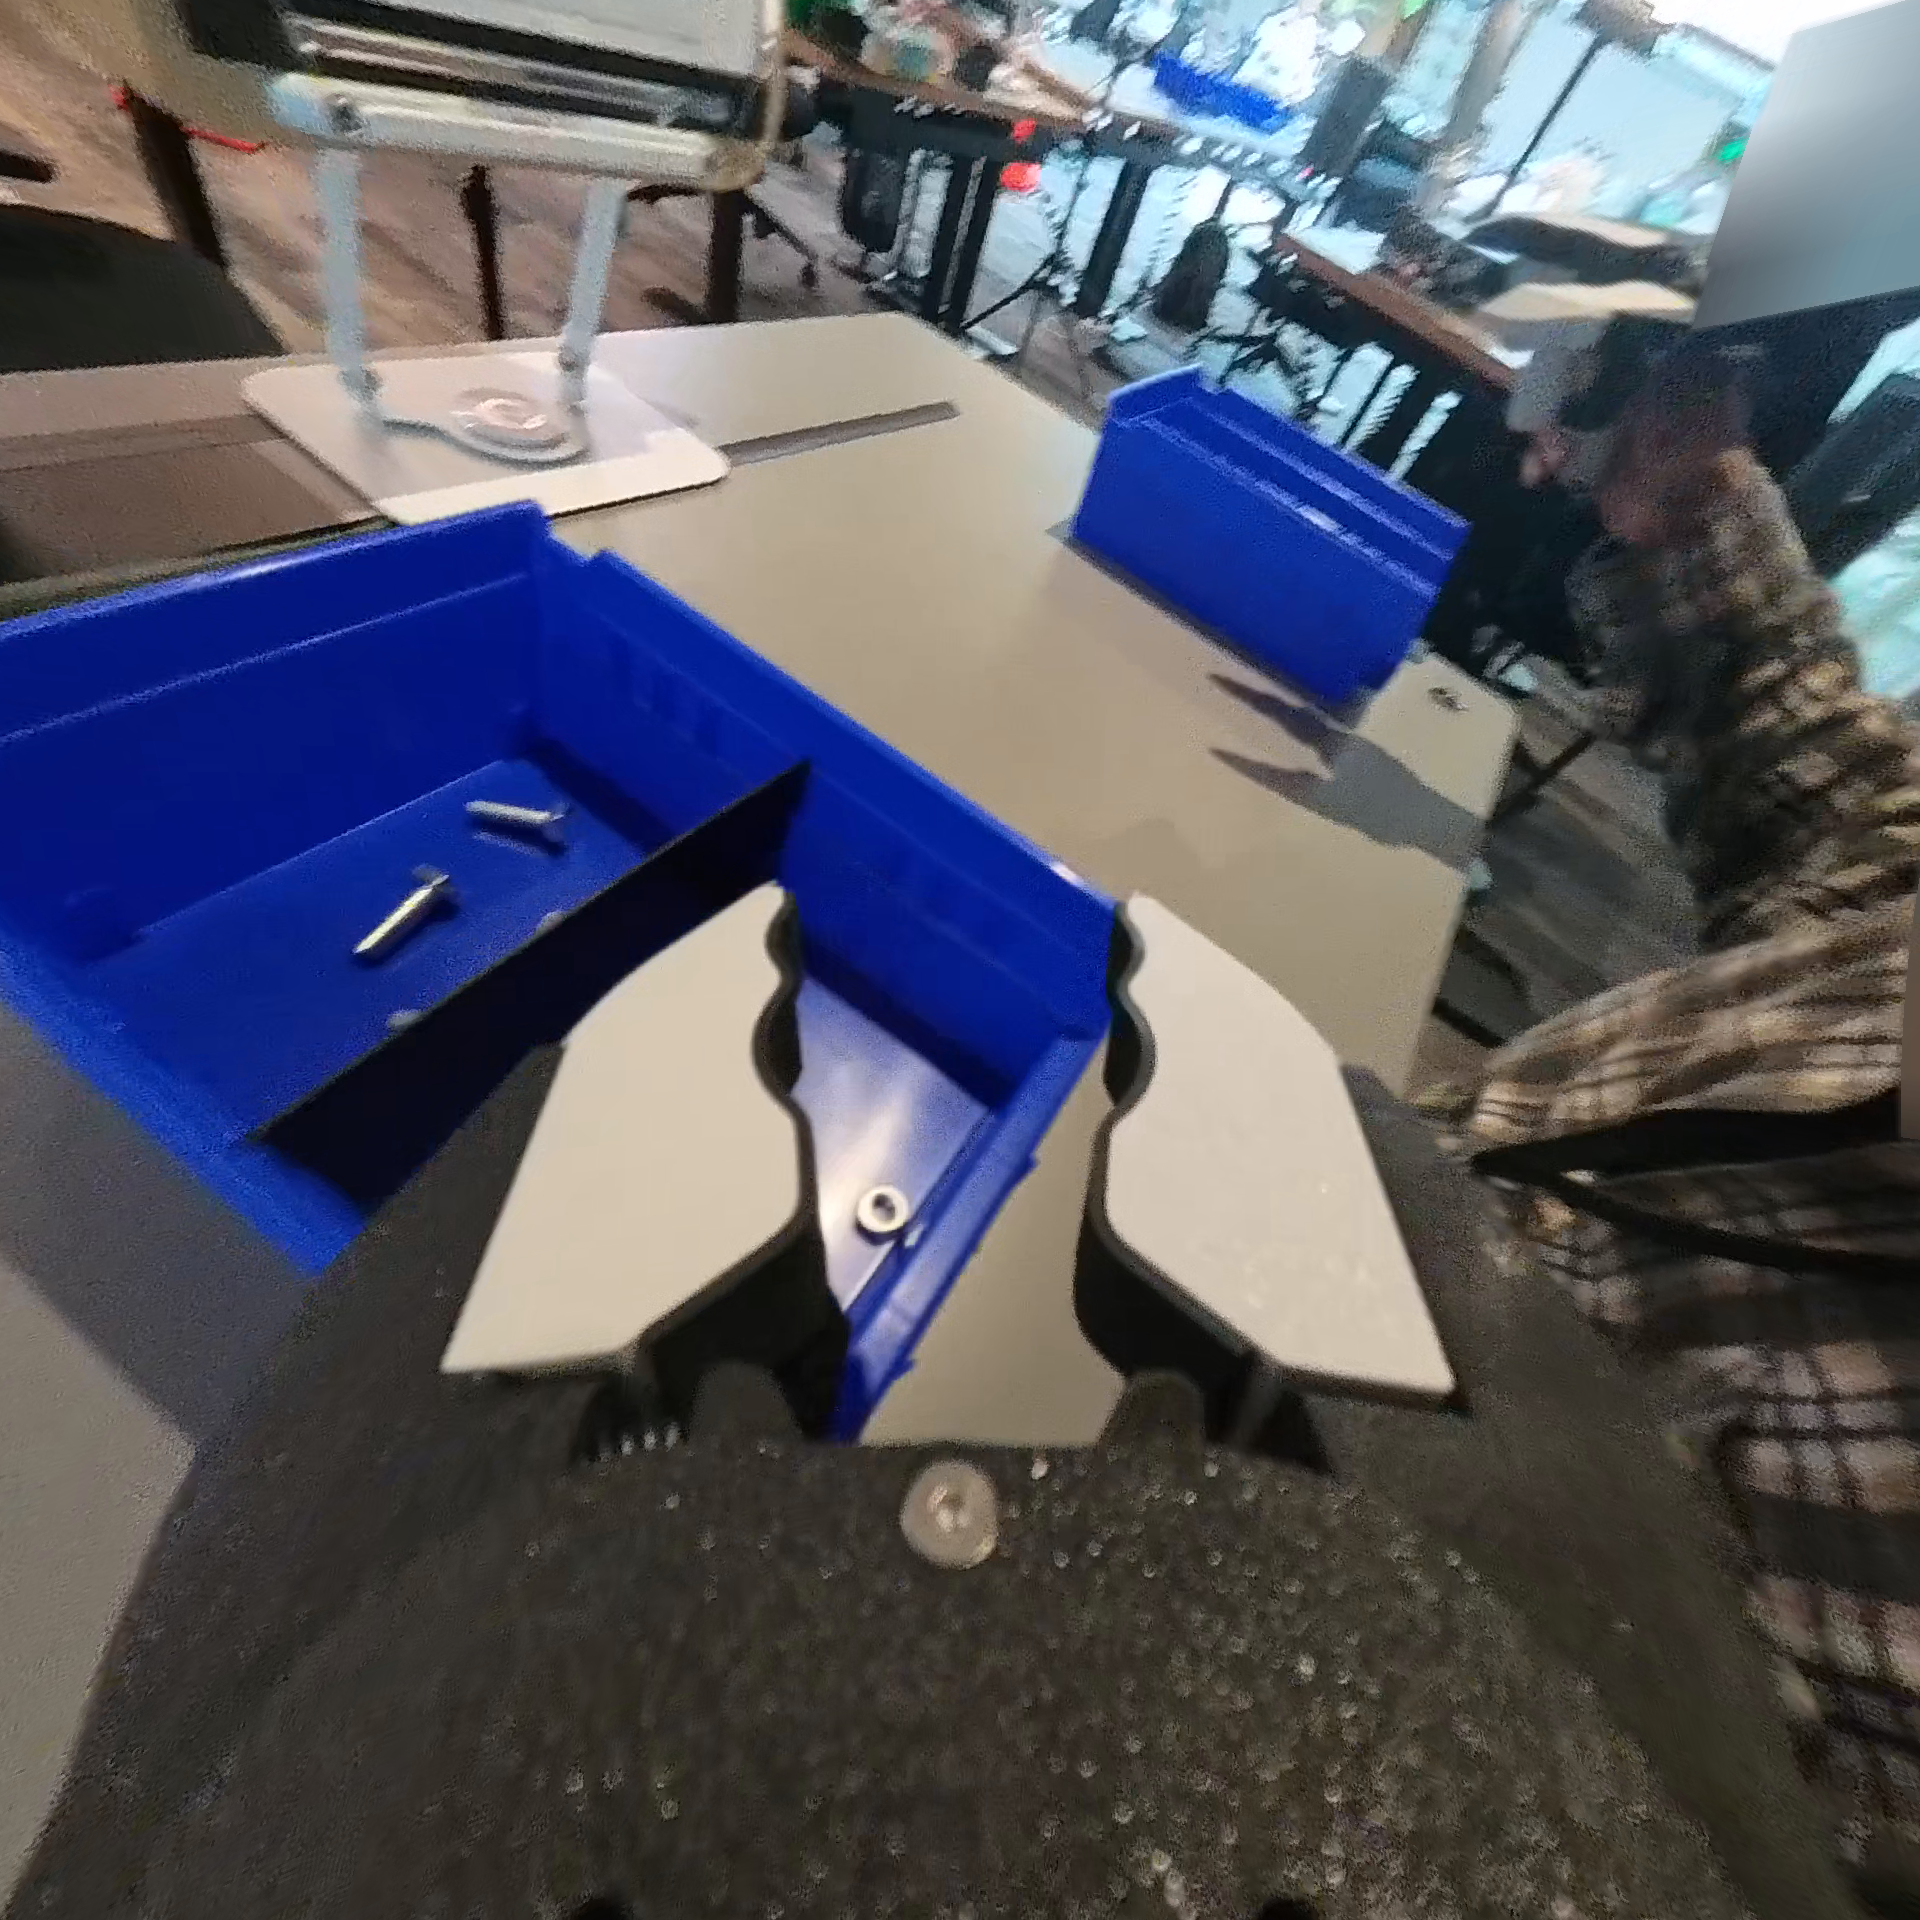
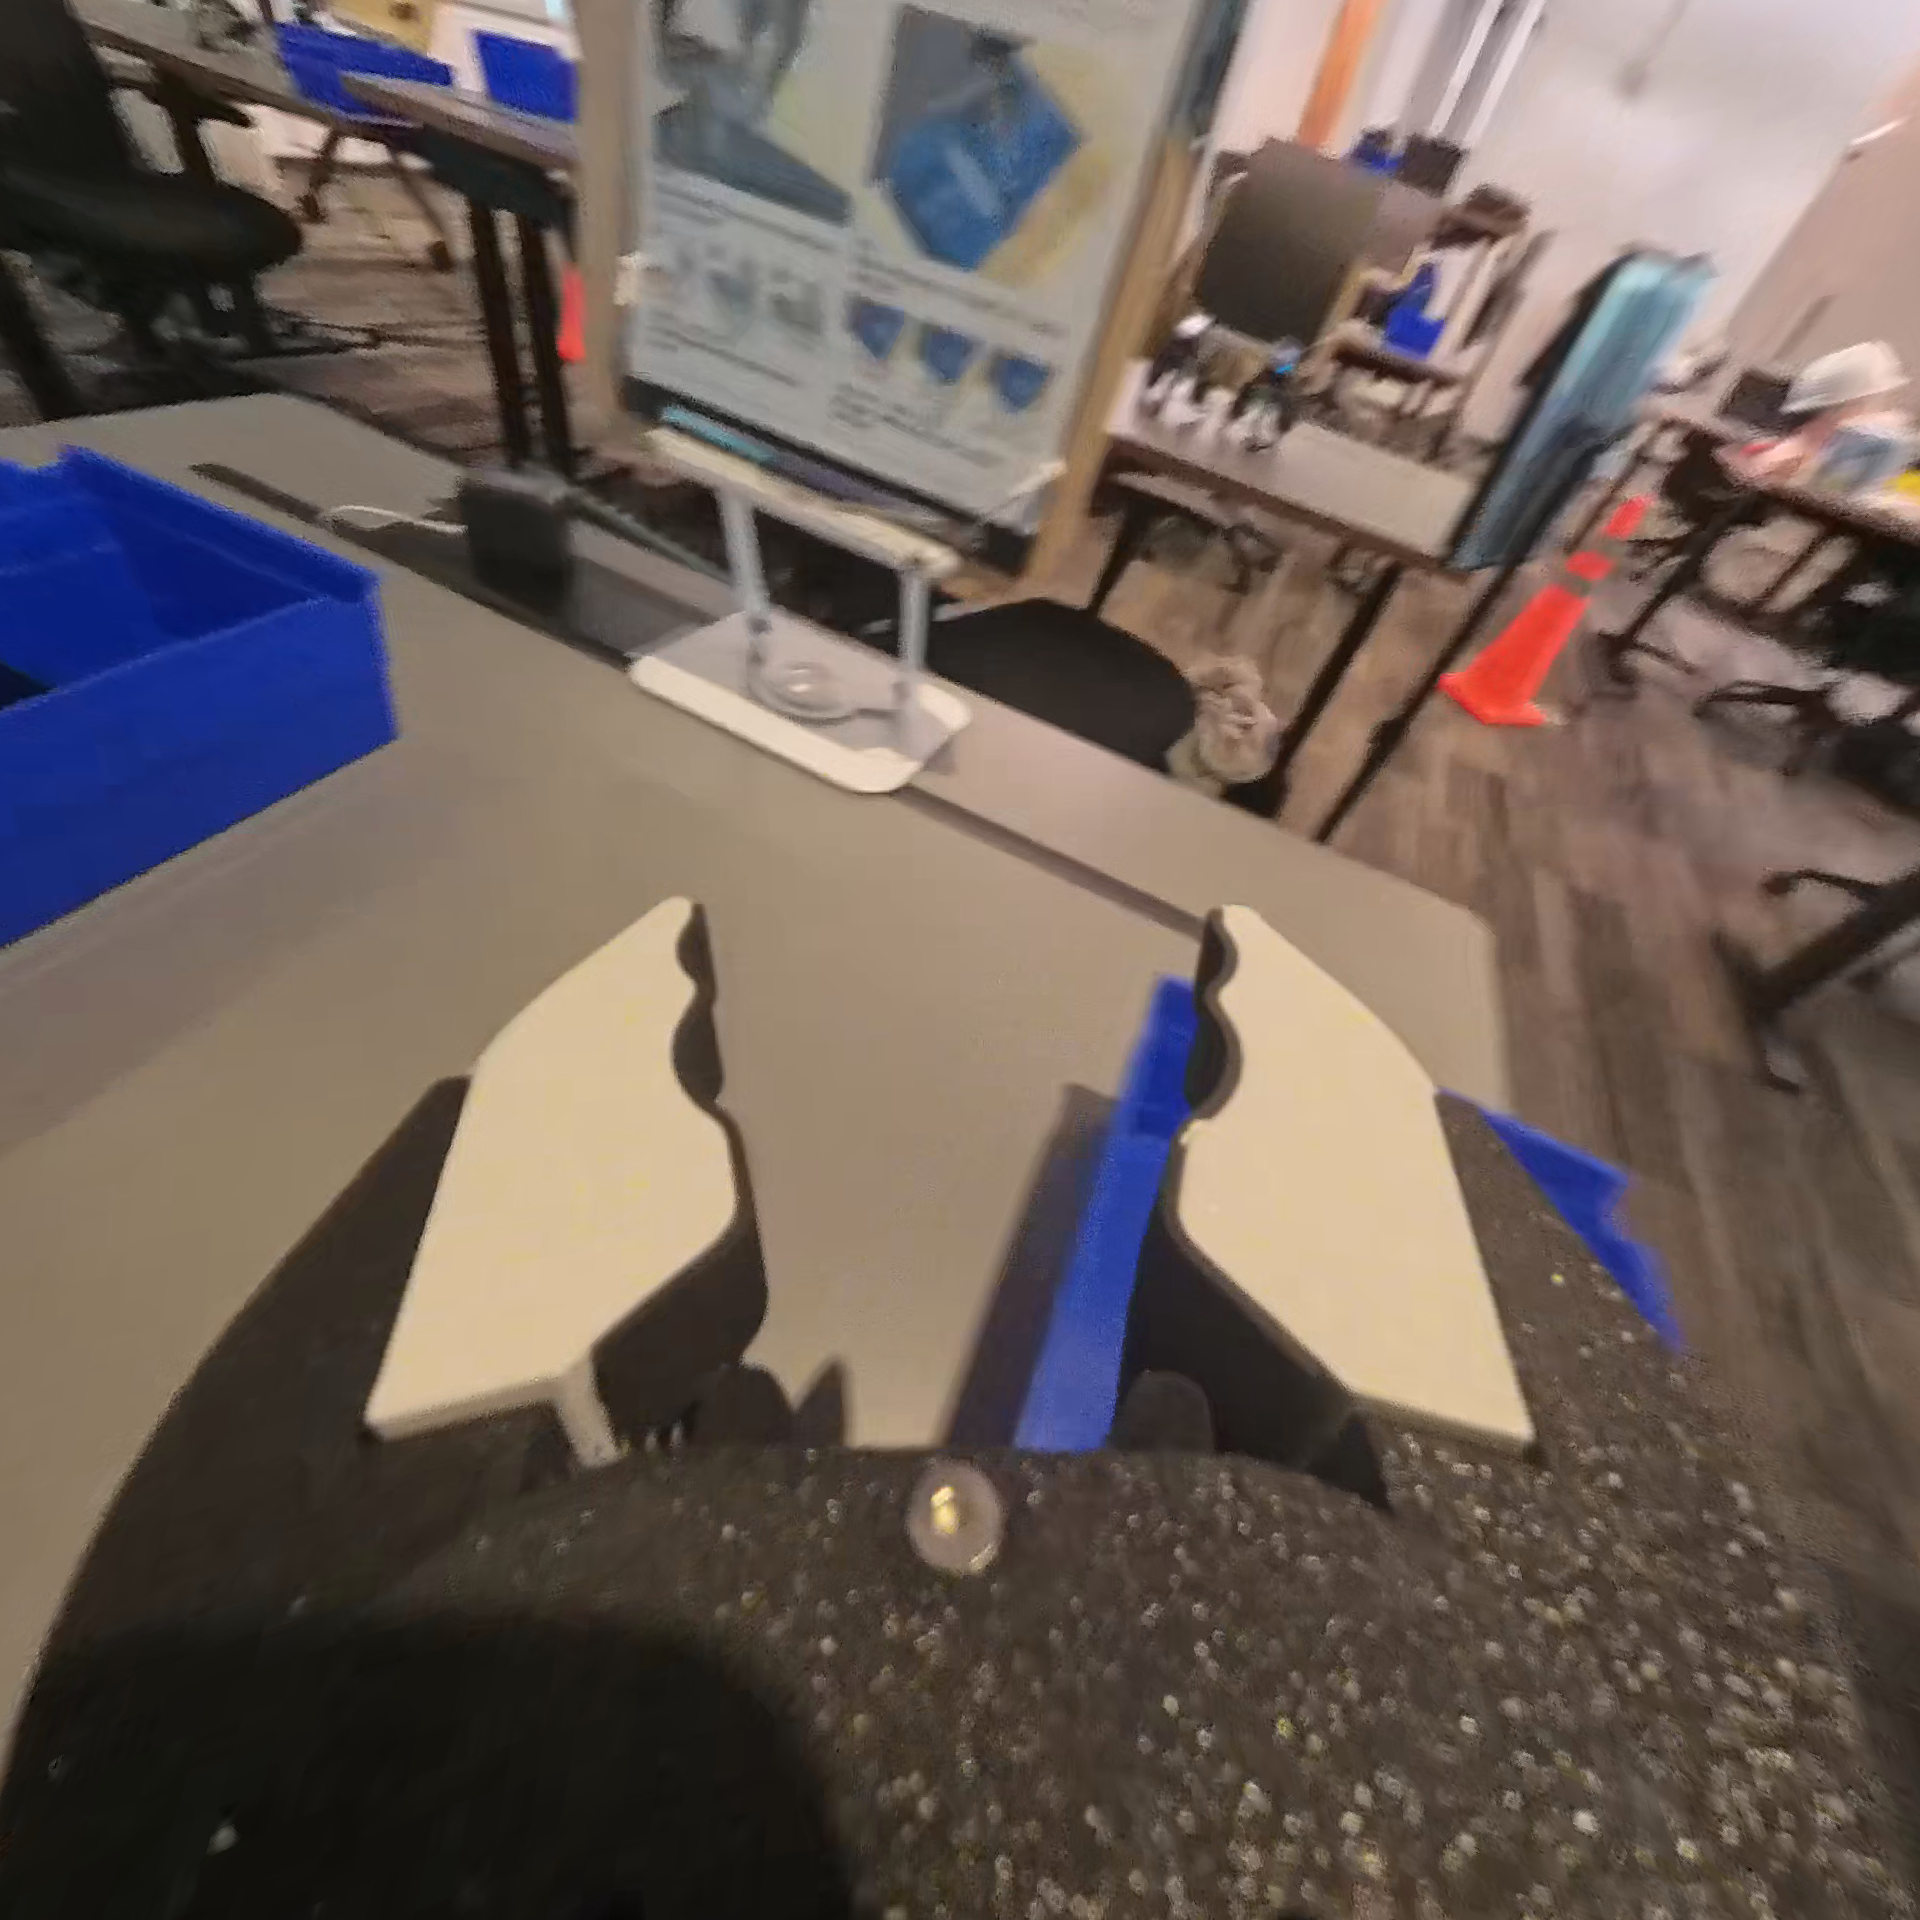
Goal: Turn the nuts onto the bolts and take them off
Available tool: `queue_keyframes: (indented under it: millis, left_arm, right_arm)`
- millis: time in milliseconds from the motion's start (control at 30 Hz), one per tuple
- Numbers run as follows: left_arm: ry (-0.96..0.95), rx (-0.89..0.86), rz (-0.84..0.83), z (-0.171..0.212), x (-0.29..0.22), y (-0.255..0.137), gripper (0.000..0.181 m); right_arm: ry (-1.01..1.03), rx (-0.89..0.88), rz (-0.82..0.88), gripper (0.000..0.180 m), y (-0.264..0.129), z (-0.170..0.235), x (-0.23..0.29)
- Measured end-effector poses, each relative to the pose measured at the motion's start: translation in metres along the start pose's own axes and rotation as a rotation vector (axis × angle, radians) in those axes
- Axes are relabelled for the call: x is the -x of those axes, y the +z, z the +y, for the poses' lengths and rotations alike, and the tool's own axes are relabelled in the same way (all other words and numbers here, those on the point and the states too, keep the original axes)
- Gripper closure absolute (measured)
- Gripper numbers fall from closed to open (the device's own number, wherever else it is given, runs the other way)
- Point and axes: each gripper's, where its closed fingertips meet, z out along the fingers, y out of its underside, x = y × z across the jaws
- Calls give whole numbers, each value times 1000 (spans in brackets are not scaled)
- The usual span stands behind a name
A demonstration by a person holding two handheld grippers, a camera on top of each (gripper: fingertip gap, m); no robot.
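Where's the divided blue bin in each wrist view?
Left wrist view: divided bin at left-centre, reaching under the open left gripper.
Right wrist view: the bin at the far left edge, partly cut off.
Shared landmark: white stand base on the table.

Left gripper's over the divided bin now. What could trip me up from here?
1. The small silver nut lies flat by the blue plastic bin's wall; the open left gripper may pinch the wall instead.
2. The silver bolts lie beyond the black divider, awkward to reach.
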Motion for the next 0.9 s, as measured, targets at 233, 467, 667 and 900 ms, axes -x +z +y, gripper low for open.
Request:
queue_keyframes:
  millis: [233, 467, 667, 900]
  left_arm:
    - [-29, 247, -300, 27, 70, 0, 106]
    - [-99, 437, -510, 45, 109, -17, 82]
    - [-233, 606, -551, 87, 136, -22, 82]
    - [-298, 903, -389, 138, 121, -9, 151]
  right_arm:
    - [146, 54, -244, 88, 86, 67, 112]
    - [196, 196, -291, 88, 131, 126, 144]
    - [185, 201, -287, 93, 127, 133, 142]
    - [247, 211, -365, 105, 122, 137, 152]
